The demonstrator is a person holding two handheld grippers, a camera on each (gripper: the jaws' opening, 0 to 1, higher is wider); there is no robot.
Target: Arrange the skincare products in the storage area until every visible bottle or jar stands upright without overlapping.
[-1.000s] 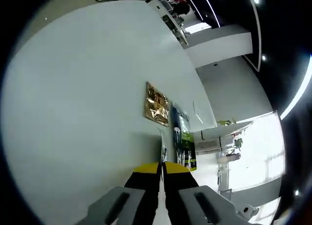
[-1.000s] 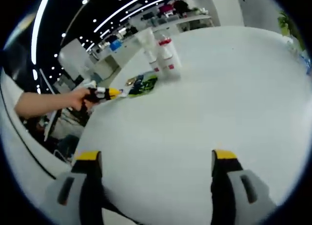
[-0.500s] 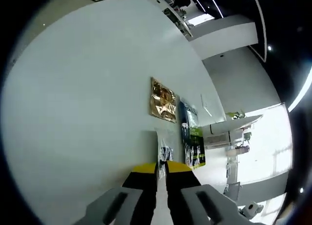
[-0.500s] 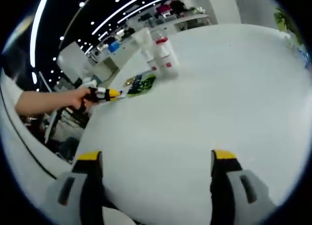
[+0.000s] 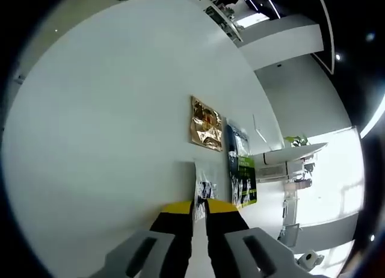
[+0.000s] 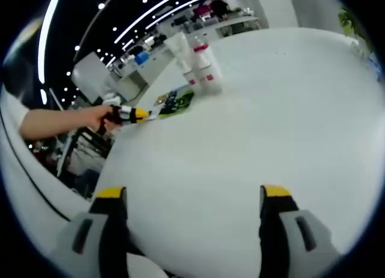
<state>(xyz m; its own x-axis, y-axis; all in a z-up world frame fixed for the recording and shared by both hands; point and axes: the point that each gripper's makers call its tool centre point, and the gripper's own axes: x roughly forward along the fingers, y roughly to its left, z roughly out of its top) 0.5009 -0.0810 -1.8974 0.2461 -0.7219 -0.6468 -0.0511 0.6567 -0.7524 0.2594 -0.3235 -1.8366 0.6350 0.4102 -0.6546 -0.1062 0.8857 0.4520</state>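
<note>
Skincare bottles upright at far side of table

White table (image 6: 252, 127) spans both views. Two white bottles (image 6: 200, 64) with red bands stand upright, touching or nearly so, at far edge in right gripper view. Flat sachets beside them: dark green sachet (image 5: 240, 169), gold sachet (image 5: 206, 124), clear sachet (image 5: 203, 185). Left gripper (image 5: 198, 207) pinched on clear sachet's edge. Right gripper (image 6: 189, 197) jaws wide apart, holding nothing.
</note>
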